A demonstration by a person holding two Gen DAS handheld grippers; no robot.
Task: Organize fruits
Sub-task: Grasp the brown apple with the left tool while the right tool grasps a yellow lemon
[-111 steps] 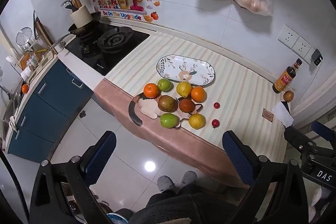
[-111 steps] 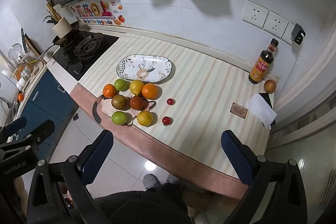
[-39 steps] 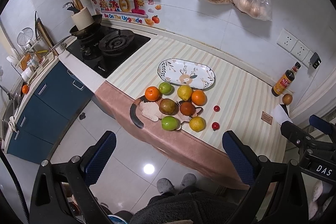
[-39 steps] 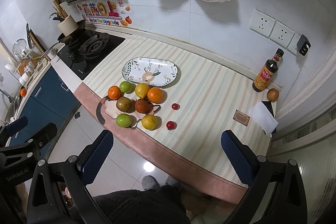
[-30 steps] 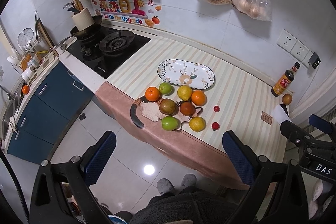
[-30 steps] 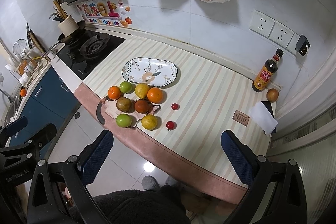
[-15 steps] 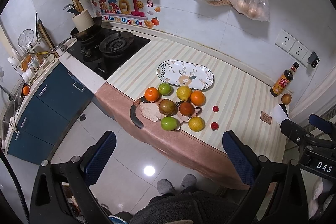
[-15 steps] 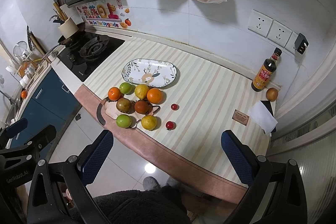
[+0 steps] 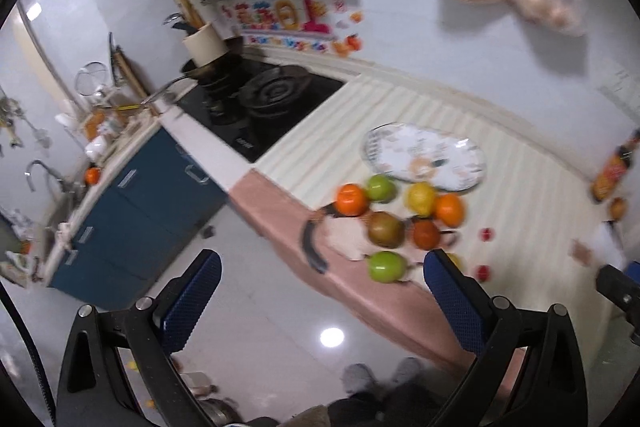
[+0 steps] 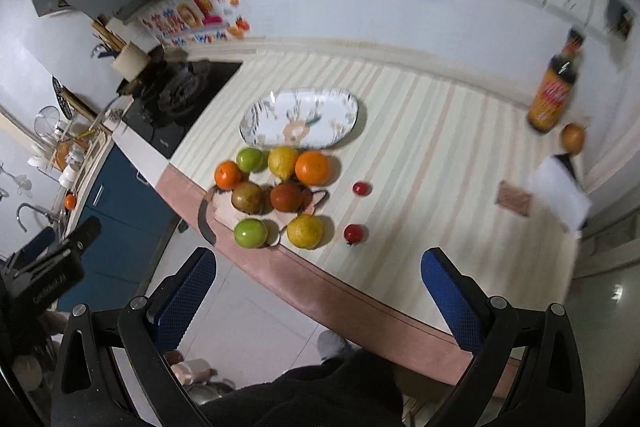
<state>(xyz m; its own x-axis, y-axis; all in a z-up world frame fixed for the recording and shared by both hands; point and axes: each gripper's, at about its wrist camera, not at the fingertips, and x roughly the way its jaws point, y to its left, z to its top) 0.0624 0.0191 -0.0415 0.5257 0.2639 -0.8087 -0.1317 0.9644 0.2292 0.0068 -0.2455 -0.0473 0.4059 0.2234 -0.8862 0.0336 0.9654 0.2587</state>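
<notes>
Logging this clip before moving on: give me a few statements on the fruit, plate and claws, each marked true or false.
1. The patterned plate holds no fruit. True.
2. The right claw grips an orange. False: it is open, holding nothing.
3. Two small red fruits lie right of the fruit cluster. True.
4. The sauce bottle lies tipped over beside the plate. False: it stands upright near the wall, far from the plate.
5. The left claw is open. True.

8 fruits (image 10: 280,193) beside oval plate (image 10: 299,123)
</notes>
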